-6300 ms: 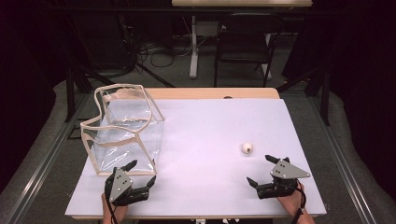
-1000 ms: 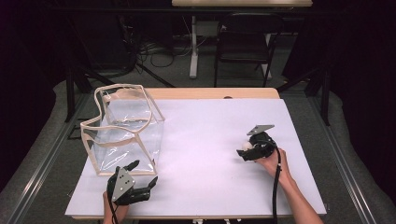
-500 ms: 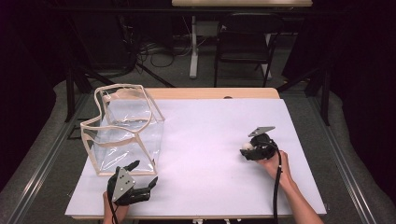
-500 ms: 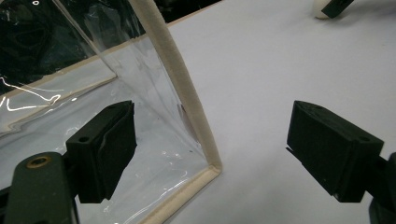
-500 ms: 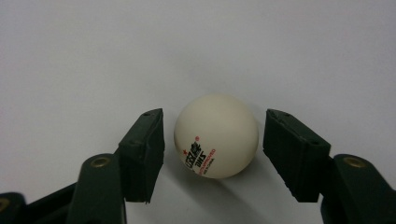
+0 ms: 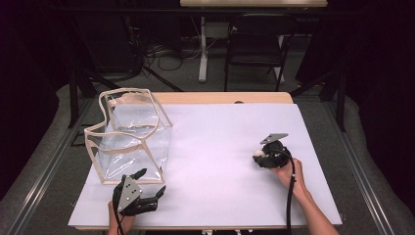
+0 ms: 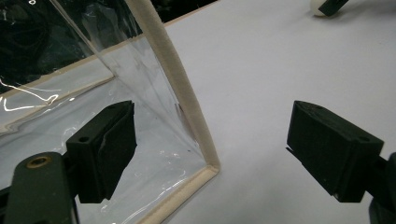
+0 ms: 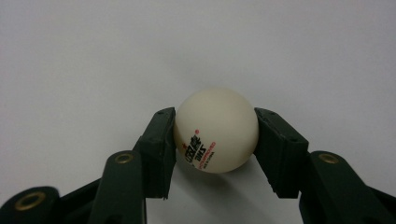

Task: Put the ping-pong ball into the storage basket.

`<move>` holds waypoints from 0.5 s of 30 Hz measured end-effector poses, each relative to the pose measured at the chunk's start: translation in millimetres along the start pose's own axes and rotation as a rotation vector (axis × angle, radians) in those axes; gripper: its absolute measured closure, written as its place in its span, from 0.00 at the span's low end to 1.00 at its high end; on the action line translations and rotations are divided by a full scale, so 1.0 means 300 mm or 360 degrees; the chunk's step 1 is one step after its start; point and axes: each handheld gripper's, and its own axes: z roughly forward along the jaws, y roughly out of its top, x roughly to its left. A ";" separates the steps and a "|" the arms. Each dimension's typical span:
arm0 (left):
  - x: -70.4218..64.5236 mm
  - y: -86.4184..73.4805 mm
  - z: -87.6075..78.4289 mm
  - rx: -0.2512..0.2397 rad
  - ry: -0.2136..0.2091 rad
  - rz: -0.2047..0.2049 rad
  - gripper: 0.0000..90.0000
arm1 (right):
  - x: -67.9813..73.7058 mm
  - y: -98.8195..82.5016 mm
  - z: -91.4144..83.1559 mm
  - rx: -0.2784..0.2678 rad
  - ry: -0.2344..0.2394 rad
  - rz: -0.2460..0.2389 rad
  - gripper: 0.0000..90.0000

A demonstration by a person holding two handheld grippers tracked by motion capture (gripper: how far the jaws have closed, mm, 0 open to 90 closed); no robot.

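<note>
Now my right gripper (image 8: 215, 135) has just closed its jaws on the white ball (image 8: 216, 129), right of mid-table with bare white tabletop (image 6: 215, 147) all round. My left gripper (image 6: 138, 196) gapes wide, straddling the clear bag's (image 6: 129, 139) near corner.

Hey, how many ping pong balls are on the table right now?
1. The ping pong ball sits on the white table, on its right side, clamped between the jaws of the right gripper. None shows inside the clear bag.
</note>
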 end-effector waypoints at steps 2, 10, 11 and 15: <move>0.001 0.000 0.000 0.0000 0.0002 0.0000 0.18 | 0.002 0.002 -0.005 -0.0007 -0.0001 -0.0005 0.57; 0.002 -0.001 -0.001 -0.0005 0.0005 -0.0004 0.18 | 0.003 0.011 -0.028 -0.0043 -0.0015 -0.0020 0.57; 0.002 -0.001 -0.001 -0.0005 0.0005 -0.0004 0.18 | 0.003 0.011 -0.028 -0.0043 -0.0015 -0.0020 0.57; 0.000 0.000 0.000 -0.0006 0.0003 -0.0002 0.18 | 0.003 0.014 -0.041 -0.0059 -0.0019 -0.0025 0.57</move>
